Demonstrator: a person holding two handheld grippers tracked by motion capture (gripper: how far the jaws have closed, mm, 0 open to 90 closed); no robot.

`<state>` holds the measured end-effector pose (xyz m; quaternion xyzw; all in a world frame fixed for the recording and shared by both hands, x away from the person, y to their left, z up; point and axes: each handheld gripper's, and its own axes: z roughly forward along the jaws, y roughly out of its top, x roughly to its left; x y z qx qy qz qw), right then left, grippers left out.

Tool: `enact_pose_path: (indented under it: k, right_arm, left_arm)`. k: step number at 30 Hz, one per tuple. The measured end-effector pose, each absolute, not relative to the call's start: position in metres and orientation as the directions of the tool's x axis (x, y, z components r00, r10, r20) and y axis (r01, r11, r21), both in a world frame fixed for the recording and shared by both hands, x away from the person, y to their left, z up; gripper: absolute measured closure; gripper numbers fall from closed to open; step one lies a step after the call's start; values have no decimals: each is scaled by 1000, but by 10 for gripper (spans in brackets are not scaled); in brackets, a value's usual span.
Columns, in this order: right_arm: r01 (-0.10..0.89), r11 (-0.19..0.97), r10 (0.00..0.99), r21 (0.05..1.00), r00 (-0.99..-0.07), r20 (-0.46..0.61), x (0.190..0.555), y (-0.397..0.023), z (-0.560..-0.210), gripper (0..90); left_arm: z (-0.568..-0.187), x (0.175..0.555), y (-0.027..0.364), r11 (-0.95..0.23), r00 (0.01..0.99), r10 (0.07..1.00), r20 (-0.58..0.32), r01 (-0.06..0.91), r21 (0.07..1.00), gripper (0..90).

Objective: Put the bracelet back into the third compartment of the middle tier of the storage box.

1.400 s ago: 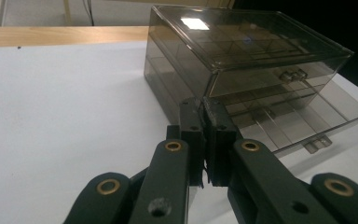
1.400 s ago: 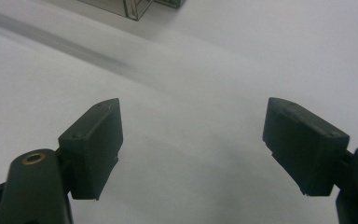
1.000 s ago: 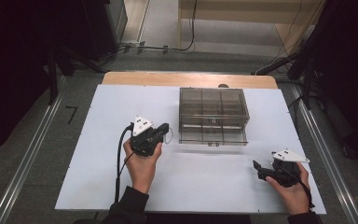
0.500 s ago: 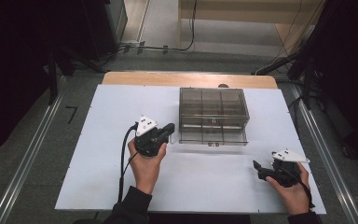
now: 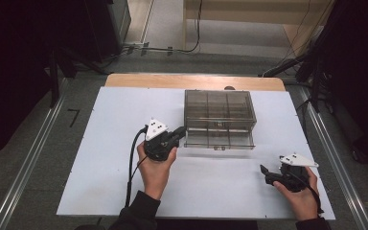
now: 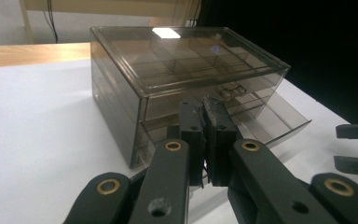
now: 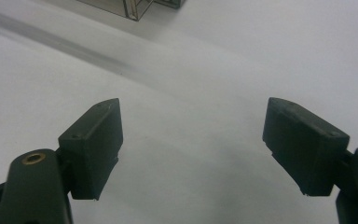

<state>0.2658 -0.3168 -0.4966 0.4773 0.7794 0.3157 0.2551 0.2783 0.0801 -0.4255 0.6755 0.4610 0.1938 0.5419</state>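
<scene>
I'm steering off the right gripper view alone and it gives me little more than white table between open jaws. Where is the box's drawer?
Observer: The clear drawer box has its lower drawer pulled partway out toward the person.
Operator: And the left gripper?
Observer: The left gripper has its jaws pressed together, pointing at the box's front near its left corner.
Operator: Is it holding anything?
Observer: Nothing shows between its jaws.
Operator: How far off am I?
Observer: The right gripper is near the table's front right, apart from the box.
</scene>
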Motion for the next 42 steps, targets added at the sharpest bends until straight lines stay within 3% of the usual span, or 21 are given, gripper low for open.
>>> enact_pose_path:
  k: [42]
  right_arm:
    - [580,354,899,734,-427,-96,267,-314,-497,184]
  left_arm:
    - [-430,300,33,7,569,786,-242,383,924,879]
